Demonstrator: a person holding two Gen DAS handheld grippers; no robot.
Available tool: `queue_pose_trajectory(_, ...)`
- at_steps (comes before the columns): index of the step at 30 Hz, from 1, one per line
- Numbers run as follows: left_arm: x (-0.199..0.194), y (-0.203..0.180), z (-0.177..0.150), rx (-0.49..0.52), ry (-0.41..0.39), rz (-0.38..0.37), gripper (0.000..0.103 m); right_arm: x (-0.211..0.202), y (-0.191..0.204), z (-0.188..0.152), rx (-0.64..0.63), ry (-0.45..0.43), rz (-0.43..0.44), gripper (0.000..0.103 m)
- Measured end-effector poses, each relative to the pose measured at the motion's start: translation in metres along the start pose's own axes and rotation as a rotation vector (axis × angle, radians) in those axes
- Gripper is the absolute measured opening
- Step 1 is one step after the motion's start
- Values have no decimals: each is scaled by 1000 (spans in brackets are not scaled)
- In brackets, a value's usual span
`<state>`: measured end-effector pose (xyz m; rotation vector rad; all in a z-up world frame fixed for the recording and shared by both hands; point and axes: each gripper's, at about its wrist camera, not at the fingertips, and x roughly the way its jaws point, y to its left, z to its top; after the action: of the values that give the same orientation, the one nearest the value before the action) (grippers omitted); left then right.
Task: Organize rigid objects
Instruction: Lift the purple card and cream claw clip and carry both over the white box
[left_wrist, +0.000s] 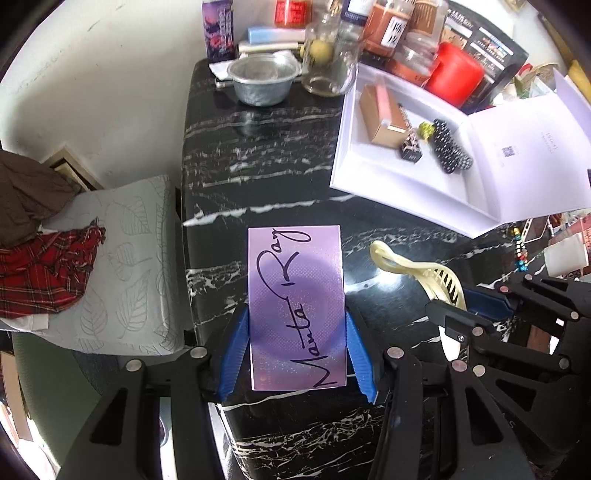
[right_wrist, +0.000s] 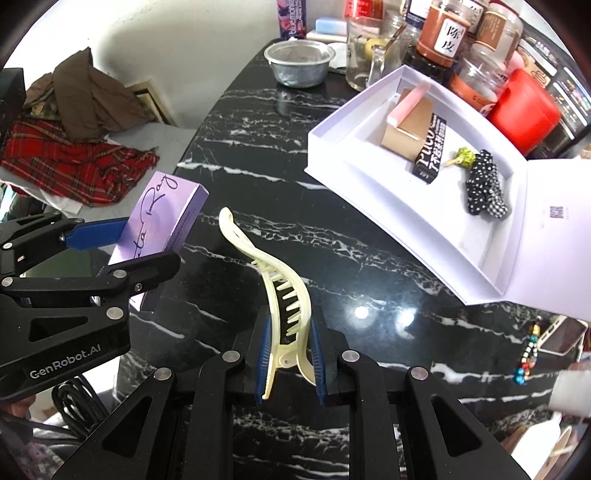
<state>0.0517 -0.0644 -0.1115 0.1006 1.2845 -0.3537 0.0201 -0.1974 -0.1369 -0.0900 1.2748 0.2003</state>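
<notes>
Purple box (left_wrist: 297, 310) gripped by left hand-held gripper (left_wrist: 295, 350), cream hair claw (right_wrist: 284, 306) by right (right_wrist: 290, 360)

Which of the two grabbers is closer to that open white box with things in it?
Right. The right gripper, shut on the hair clip, is beside the white box; the left gripper, holding the purple box, lies beyond it.

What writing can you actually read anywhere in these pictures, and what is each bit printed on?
"Manta Ray": purple box, held in the left gripper.
"GenRobot.AI": body of the left gripper, in the right wrist view.
"陈皮": label of a brown jar.
"PUCO", uncertain: black packet in the white tray.
Tray lid's QR code and small print, bottles and boxes behind: too small or blurred.
</notes>
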Motion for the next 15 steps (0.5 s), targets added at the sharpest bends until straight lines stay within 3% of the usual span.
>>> queue_pose_trajectory(15,-46,-16,33,50,-98,-9,51,-43,-14,12,68,-63,-22,20)
